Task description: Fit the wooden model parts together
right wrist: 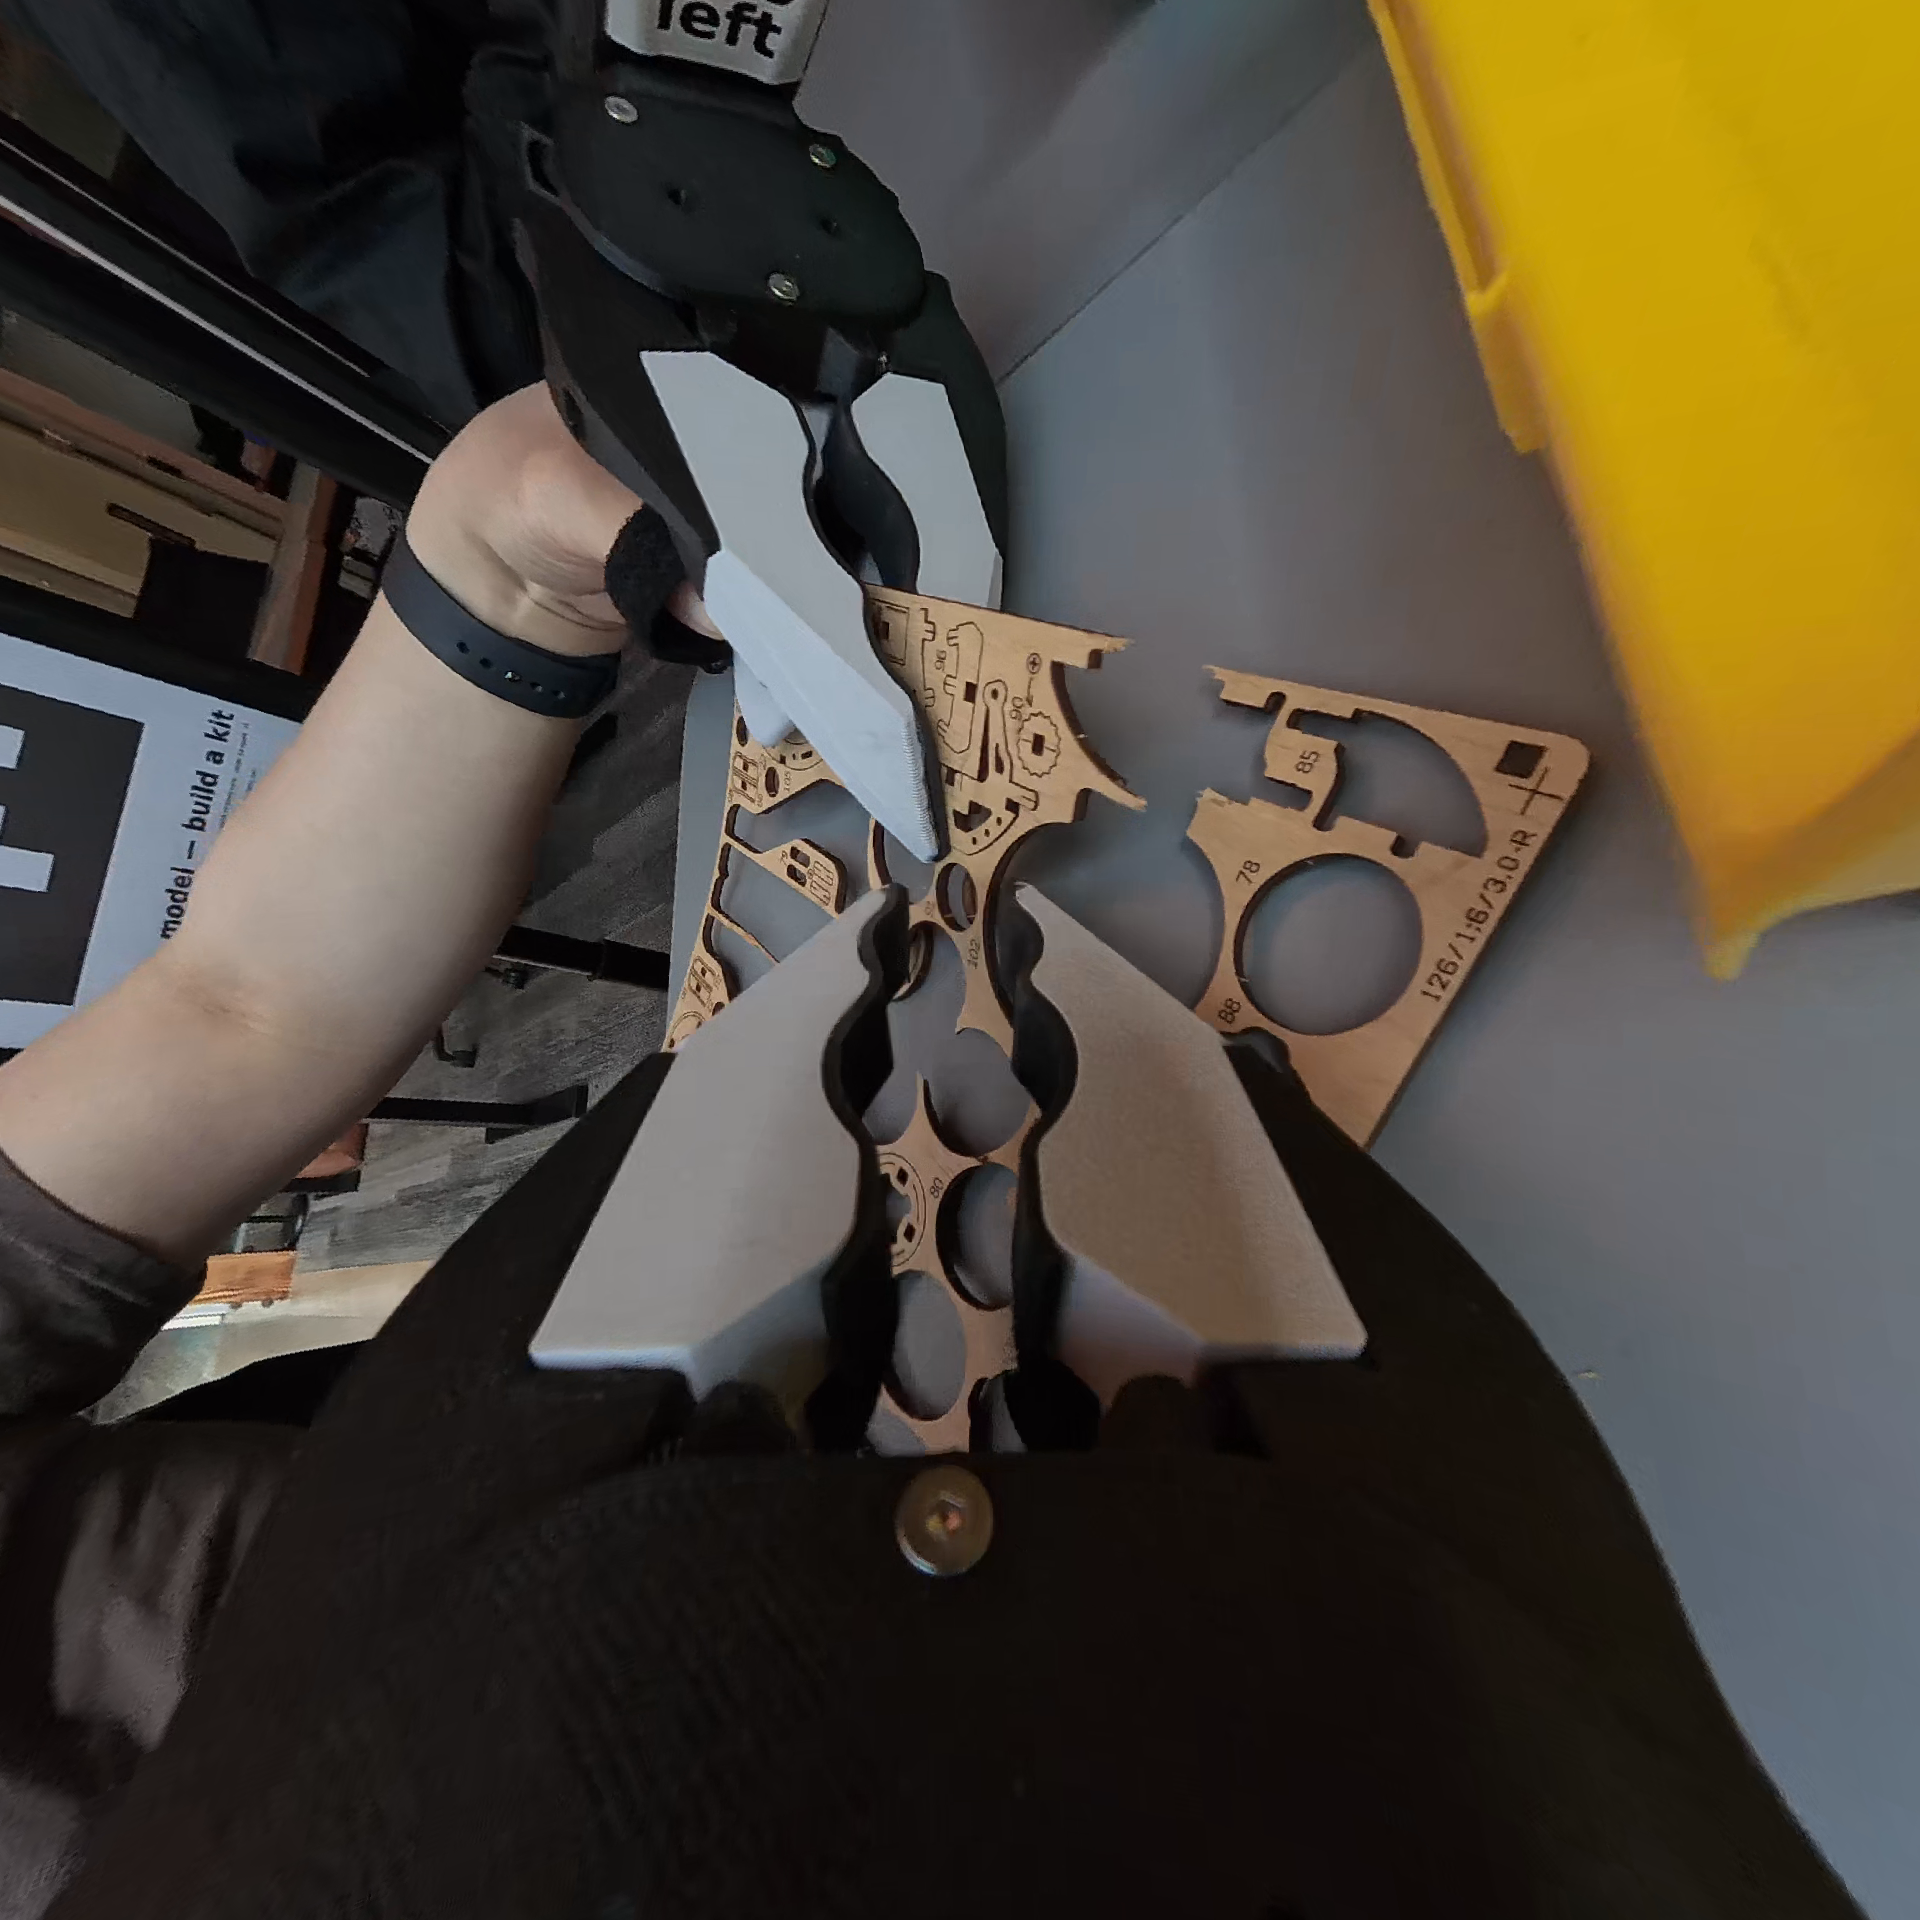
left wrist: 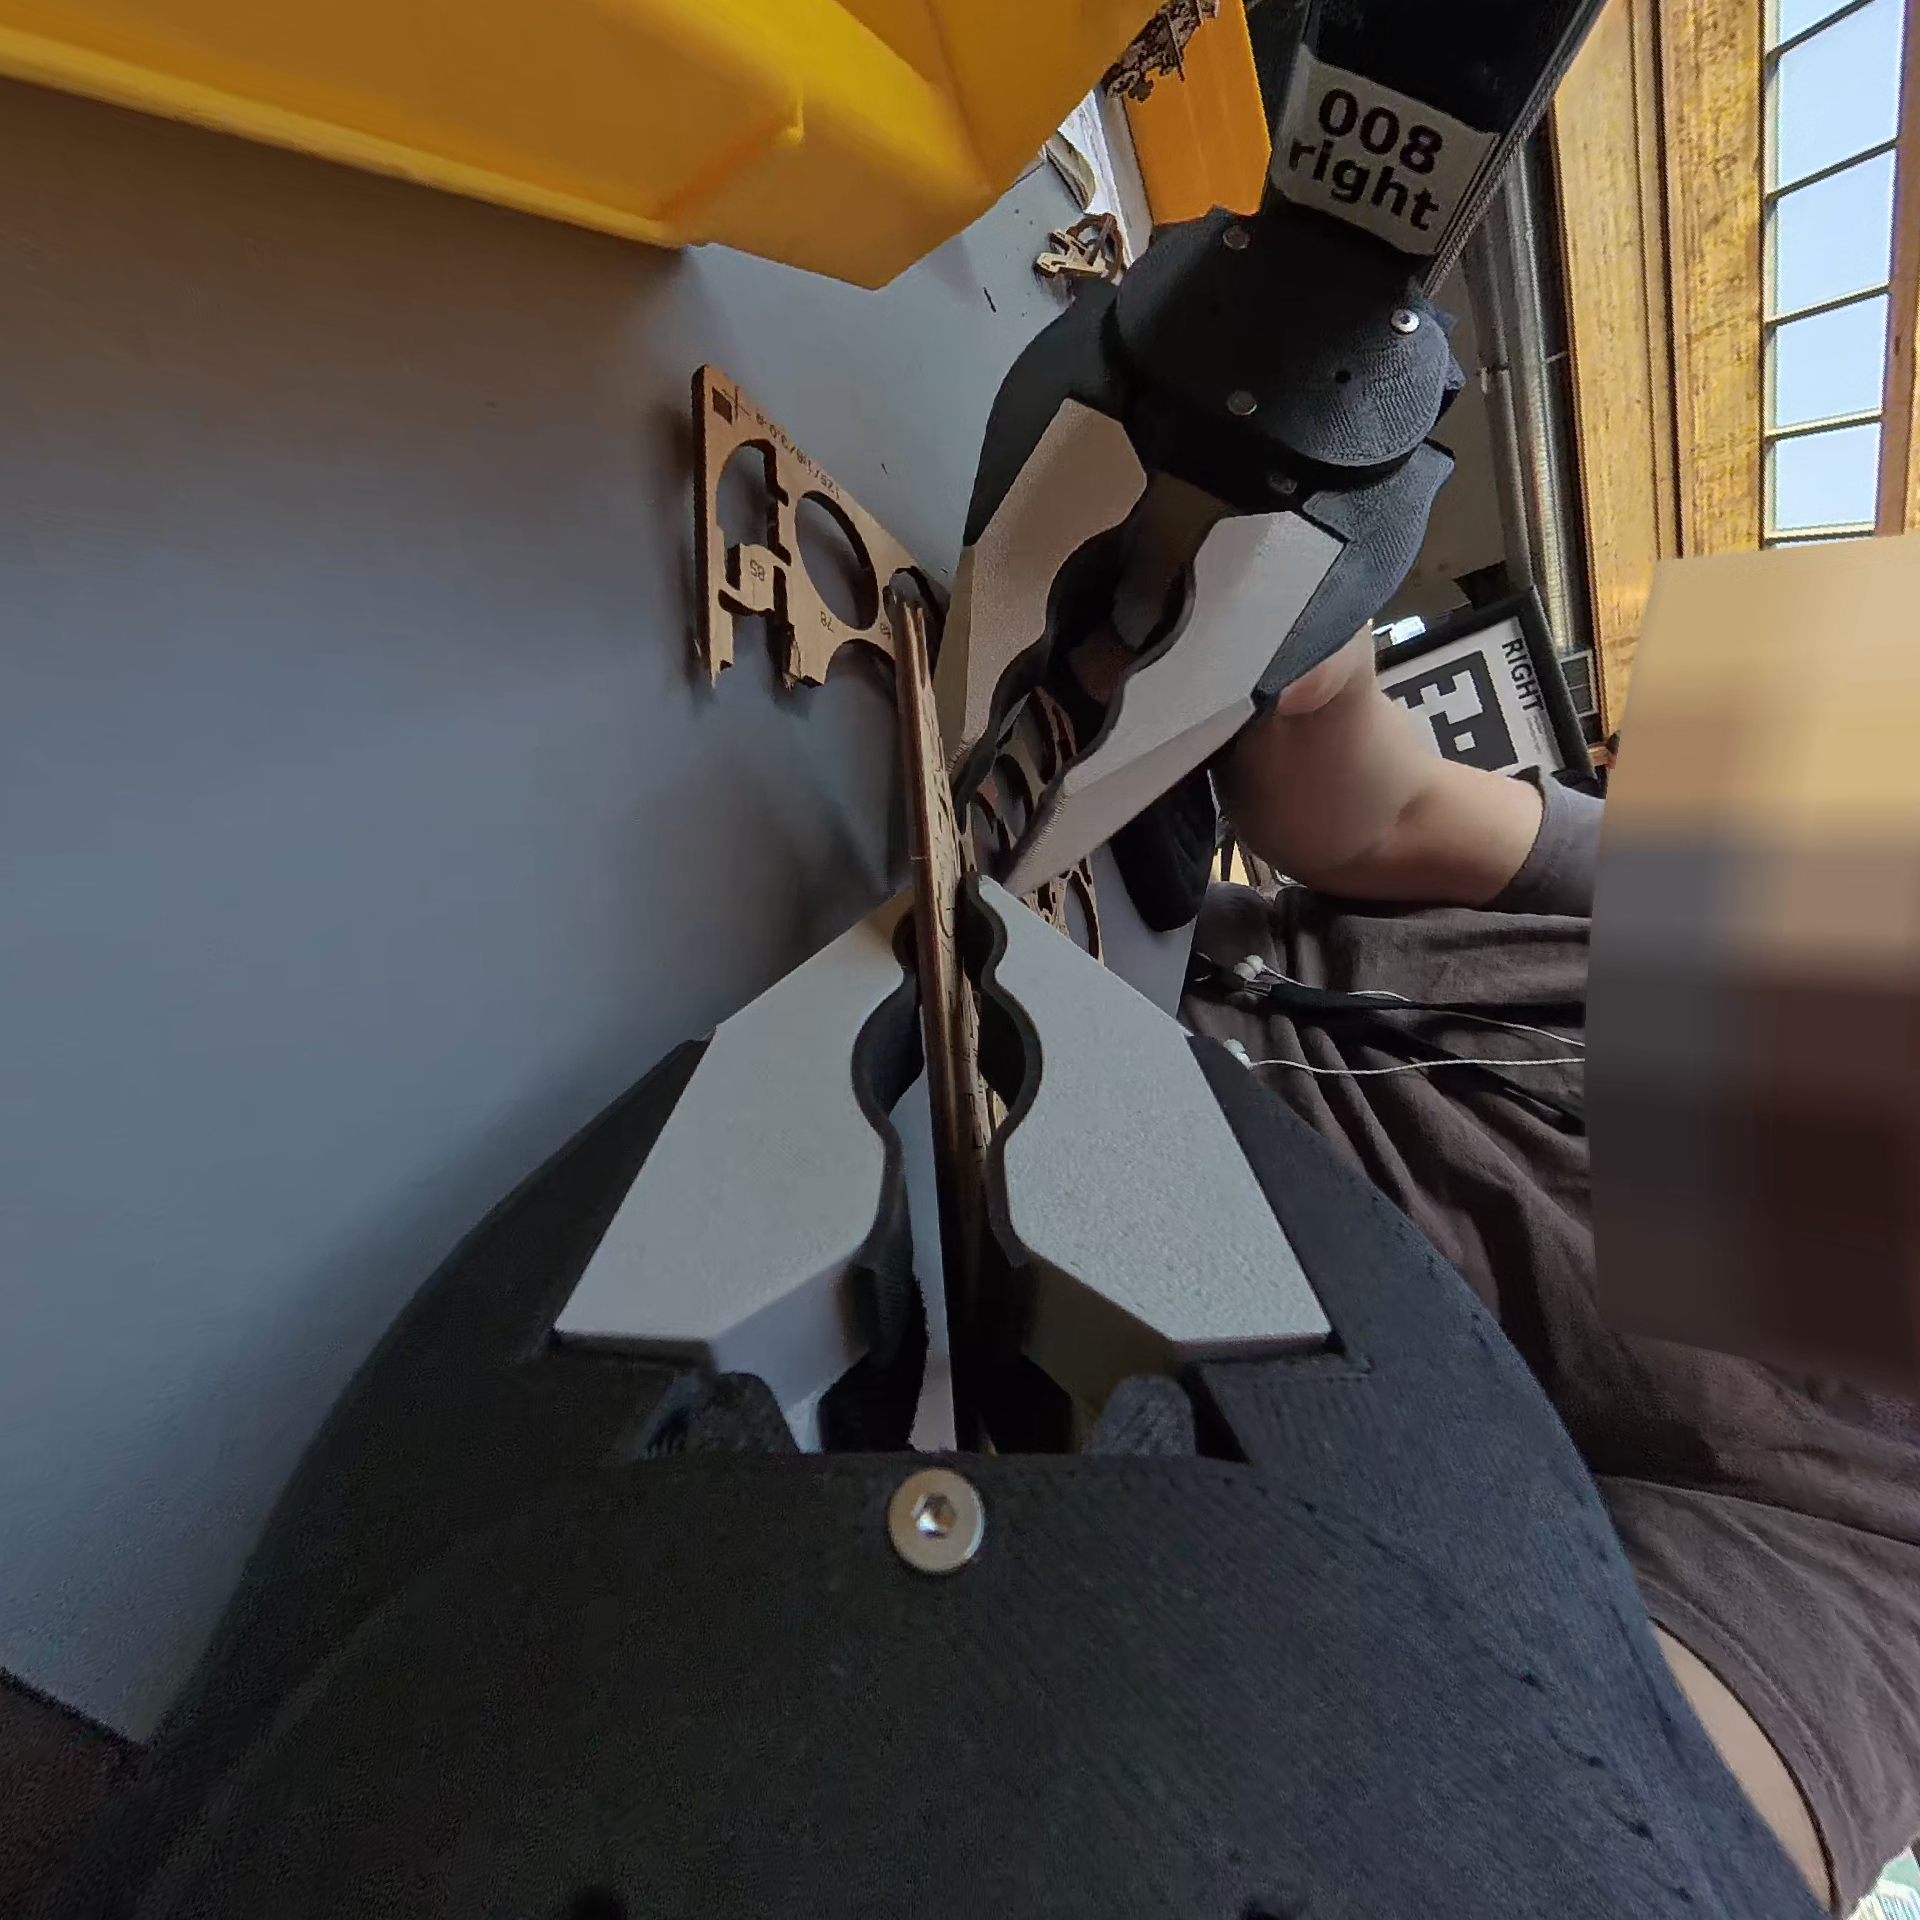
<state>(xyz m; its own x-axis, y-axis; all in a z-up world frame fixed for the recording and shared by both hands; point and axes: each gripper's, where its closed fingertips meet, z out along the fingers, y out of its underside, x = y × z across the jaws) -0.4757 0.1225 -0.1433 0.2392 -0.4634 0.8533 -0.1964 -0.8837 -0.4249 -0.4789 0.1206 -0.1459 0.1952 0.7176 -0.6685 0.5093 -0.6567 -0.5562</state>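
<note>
Left wrist view, wooden sheet [left wrist: 940, 997] edge-on, clamped between left hand-held gripper [left wrist: 940, 925] fingers

A laser-cut wooden parts sheet [right wrist: 997, 769], thin, tan, full of round and shaped cut-outs, stands edge-on between the left fingers [left wrist: 1122, 1122], clamped. A broken-off corner piece of sheet [right wrist: 1392, 894] lies flat beyond the right fingers [right wrist: 1174, 1153], just beside it.
</note>
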